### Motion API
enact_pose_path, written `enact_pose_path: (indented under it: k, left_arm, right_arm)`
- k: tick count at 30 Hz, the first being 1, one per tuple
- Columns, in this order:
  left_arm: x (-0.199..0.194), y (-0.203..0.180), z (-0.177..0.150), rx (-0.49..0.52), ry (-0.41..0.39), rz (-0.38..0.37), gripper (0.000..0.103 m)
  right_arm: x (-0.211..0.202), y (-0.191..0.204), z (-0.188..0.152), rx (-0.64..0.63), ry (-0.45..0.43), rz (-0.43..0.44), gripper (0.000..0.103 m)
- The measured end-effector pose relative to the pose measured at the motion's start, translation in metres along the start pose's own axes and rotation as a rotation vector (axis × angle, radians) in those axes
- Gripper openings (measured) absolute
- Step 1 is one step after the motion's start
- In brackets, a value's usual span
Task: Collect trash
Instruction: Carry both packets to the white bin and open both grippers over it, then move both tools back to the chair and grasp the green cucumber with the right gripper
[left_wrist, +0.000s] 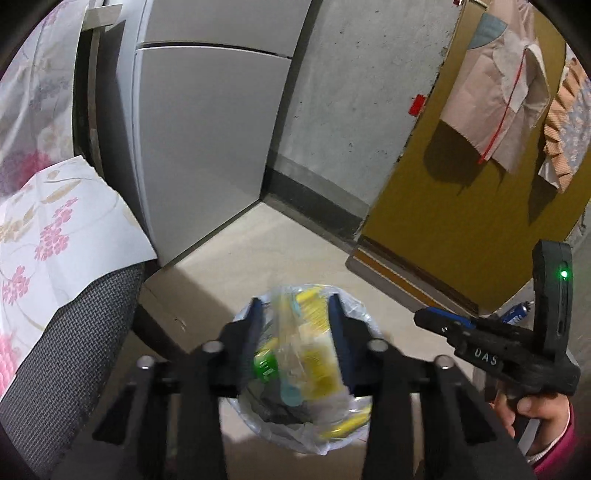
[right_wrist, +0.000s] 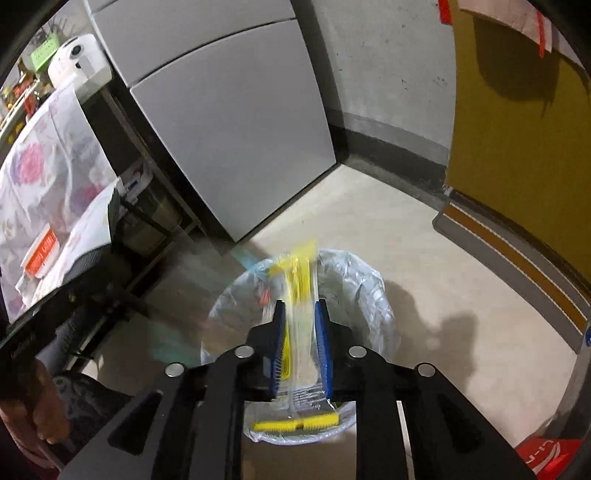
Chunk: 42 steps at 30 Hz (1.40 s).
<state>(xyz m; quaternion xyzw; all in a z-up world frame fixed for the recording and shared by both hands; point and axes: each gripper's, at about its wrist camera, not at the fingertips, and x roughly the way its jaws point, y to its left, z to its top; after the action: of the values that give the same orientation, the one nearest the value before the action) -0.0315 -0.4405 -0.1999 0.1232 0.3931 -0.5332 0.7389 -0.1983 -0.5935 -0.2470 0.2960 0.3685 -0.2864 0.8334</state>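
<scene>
My left camera sits just behind my left claw (left_wrist: 295, 332) and looks forward and steeply down along its fingers, close above the lined bin (left_wrist: 364, 321) on the floor (left_wrist: 288, 243). My right camera rides behind my right claw (right_wrist: 300, 332) the same way, tilted down, with the same bin (right_wrist: 354, 280) just under its fingers. Both views face the far corner and share the bin, the grey fridge (left_wrist: 207, 122), the concrete wall (left_wrist: 362, 92) and the yellow door (left_wrist: 461, 206) at the right. The left view also catches my right claw (left_wrist: 443, 319) from the side, near its right edge.
</scene>
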Motion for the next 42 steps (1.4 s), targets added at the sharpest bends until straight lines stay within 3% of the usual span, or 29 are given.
enact_pose_path:
  k: [3,8,11,13,19,26,29,31,35,42]
  left_arm:
    - [-0.016,0.003,0.002,0.006,-0.023,0.017,0.039]
    - [-0.069,0.025,0.006,-0.02,-0.1,0.107,0.047]
    - [-0.105,0.041,0.002,-0.038,-0.125,0.17,0.053]
    - [-0.125,0.051,-0.003,-0.049,-0.134,0.211,0.057]
    - [-0.202,0.1,-0.036,-0.145,-0.147,0.378,0.06]
    - [-0.301,0.164,-0.074,-0.291,-0.15,0.607,0.061]
    - [-0.344,0.191,-0.093,-0.327,-0.155,0.75,0.065]
    - [-0.371,0.214,-0.11,-0.36,-0.173,0.835,0.069]
    - [-0.395,0.253,-0.141,-0.445,-0.19,0.909,0.07]
    - [-0.402,0.302,-0.164,-0.539,-0.205,0.919,0.07]
  right_arm:
    - [-0.019,0.01,0.006,-0.018,-0.051,-0.005,0.023]
    - [-0.082,0.05,0.025,-0.122,-0.252,0.006,0.023]
    - [-0.118,0.084,0.029,-0.198,-0.359,0.07,0.023]
    - [-0.131,0.11,0.034,-0.234,-0.38,0.138,0.023]
    - [-0.134,0.201,0.036,-0.356,-0.308,0.324,0.023]
    - [-0.134,0.358,0.016,-0.597,-0.2,0.517,0.023]
    - [-0.139,0.425,0.005,-0.725,-0.165,0.57,0.024]
    - [-0.147,0.457,-0.009,-0.798,-0.198,0.615,0.036]
    - [-0.136,0.497,-0.043,-0.849,-0.215,0.683,0.037]
    - [-0.067,0.54,-0.079,-0.898,-0.099,0.616,0.037]
